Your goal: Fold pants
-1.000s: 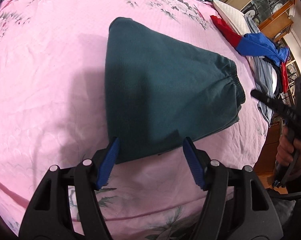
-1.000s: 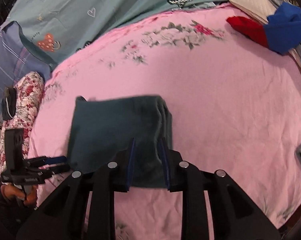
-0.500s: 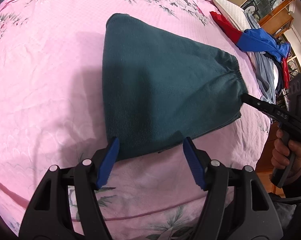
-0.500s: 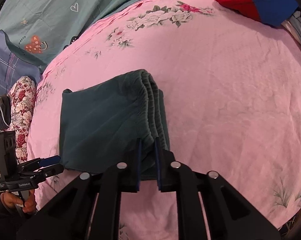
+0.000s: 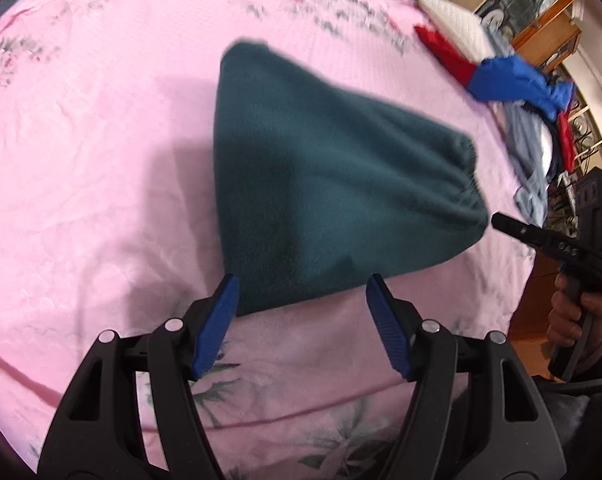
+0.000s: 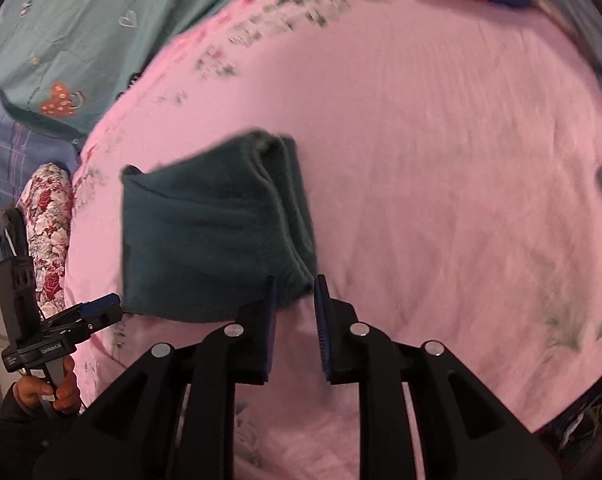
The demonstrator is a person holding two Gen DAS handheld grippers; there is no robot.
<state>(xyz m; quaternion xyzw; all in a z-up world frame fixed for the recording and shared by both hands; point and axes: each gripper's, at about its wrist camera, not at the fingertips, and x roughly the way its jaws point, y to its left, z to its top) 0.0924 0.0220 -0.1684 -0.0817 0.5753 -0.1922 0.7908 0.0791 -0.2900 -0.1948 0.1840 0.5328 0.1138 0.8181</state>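
Left wrist: "045" on right gripper (image 5: pixel 501 222).

A home bedroom: a bed under a pink floral bedspread (image 5: pixel 101 160), a white quilted pillow (image 5: pixel 453 24) at its far corner, wooden glass-fronted cabinets (image 5: pixel 549 12) beyond.

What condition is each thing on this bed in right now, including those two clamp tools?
Green pants: folded into a compact stack, lying flat on the bedspread.
Left gripper: open, empty, fingers at the near edge of the pants.
Right gripper: jaws opening, nothing pressed between them, tips at the waistband corner.
Pink bedspread: spread out, lightly wrinkled.
Red and blue clothes: unfolded, heaped at the bed's far side.
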